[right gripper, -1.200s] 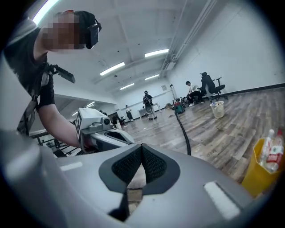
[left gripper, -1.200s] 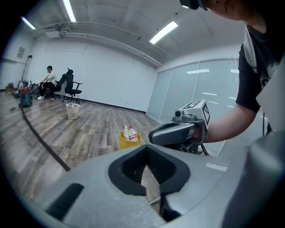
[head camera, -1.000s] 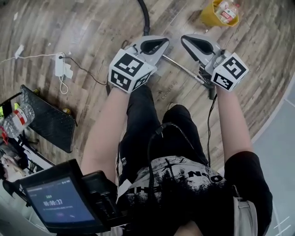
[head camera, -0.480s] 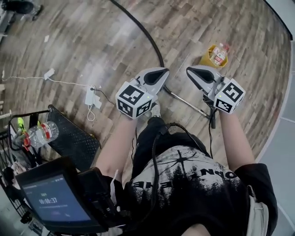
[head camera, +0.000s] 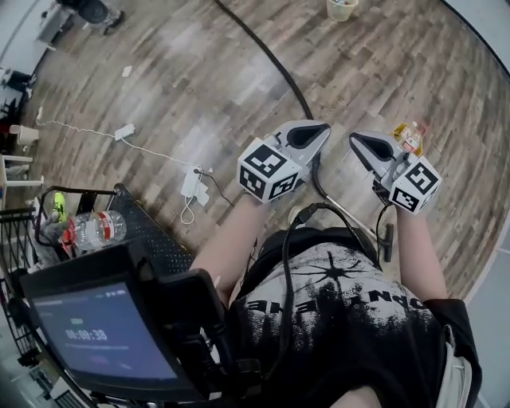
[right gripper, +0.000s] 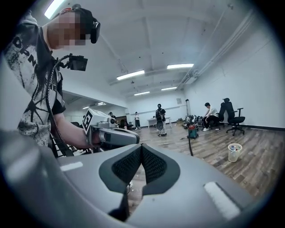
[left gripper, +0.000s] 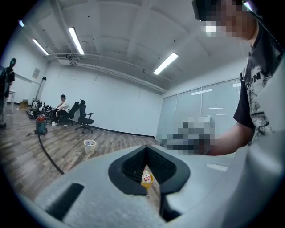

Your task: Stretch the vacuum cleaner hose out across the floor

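Observation:
The black vacuum hose (head camera: 267, 54) runs in a curve across the wood floor from the top of the head view and passes under my left gripper (head camera: 317, 131). It joins a metal wand (head camera: 351, 213) lying by my feet. Far down the room, the left gripper view shows the hose (left gripper: 49, 156) leading to a red and green vacuum cleaner (left gripper: 41, 125). My left gripper (left gripper: 144, 149) is shut and empty, held well above the floor. Beside it, my right gripper (head camera: 356, 139) is also shut with nothing in it. Neither gripper touches the hose.
A yellow bin (head camera: 408, 137) holding a bottle stands on the floor beyond my right gripper, and a white bin (head camera: 341, 8) further off. A power strip (head camera: 194, 182) with its white cable lies at the left, near a black cart (head camera: 151, 239). People and office chairs (right gripper: 231, 113) are at the far wall.
Both grippers have risen away from the floor, still shut. The head view has lifted too, so more floor shows and the hose, wand and yellow bin look smaller and farther below.

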